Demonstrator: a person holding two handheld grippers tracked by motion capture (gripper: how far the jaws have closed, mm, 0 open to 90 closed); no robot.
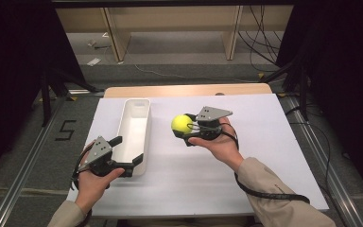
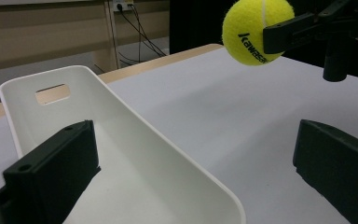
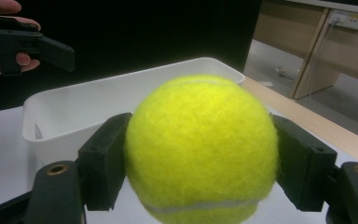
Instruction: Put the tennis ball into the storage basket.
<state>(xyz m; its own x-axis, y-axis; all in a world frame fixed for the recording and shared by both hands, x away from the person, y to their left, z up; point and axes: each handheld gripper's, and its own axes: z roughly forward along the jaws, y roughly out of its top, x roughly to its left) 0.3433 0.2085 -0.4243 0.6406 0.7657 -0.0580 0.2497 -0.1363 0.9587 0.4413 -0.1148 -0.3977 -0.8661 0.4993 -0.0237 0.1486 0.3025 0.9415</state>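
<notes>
- Holding the tennis ball [image 1: 181,123] clear of the white table cover [image 1: 246,156], the right gripper [image 1: 187,127] has both jaws pressed against the ball's opposite sides; the right gripper view shows the ball [image 3: 200,151] wedged squarely between them.
- Relation that governs the coming move: the white bin [image 1: 133,135] lies to the ball's left in the high view, near but apart from it, so the carry would probably run leftward and then down.
- Bin's long axis runs away from the person, near end towards the table's front edge; its open top faces up, with a handle slot [image 2: 52,93] in the far end wall.
- Ball has no long axis, so its turn in the grip should not matter.
- Left gripper [image 1: 125,152] sits at the bin's near end, jaws spread wide with nothing clamped; one jaw hangs over the bin's interior, the other outside its wall.
- Nearer hand to the bin: the left; the ball's carrier: the right.
</notes>
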